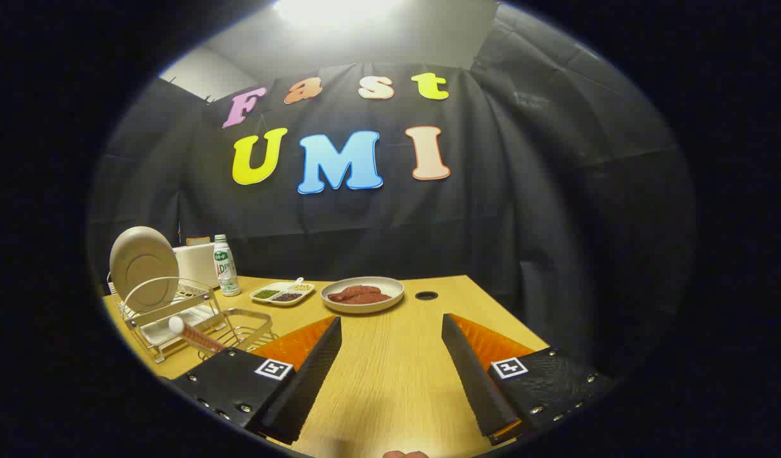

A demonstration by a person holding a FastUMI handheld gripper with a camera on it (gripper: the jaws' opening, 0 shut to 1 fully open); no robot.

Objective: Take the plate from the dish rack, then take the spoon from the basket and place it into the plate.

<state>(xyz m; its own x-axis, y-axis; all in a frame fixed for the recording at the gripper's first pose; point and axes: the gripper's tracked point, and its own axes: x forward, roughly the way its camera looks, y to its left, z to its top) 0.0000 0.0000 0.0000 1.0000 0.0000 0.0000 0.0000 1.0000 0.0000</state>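
A beige plate [143, 266] stands on edge in the wire dish rack [167, 315], off to the left beyond my left finger. A spoon with a white end and a reddish-brown handle [196, 335] leans in the wire basket [247, 327] beside the rack, just ahead of the left finger. My gripper [391, 331] hangs over the wooden table [390, 375] with its two black fingers wide apart. Only bare tabletop lies between them.
At the back of the table sit a shallow dish of reddish-brown food [363, 294], a small divided tray [282, 293], a bottle with a green-and-white label [225, 265] and a white box [196, 262]. A round cable hole [426, 296] lies right of the dish.
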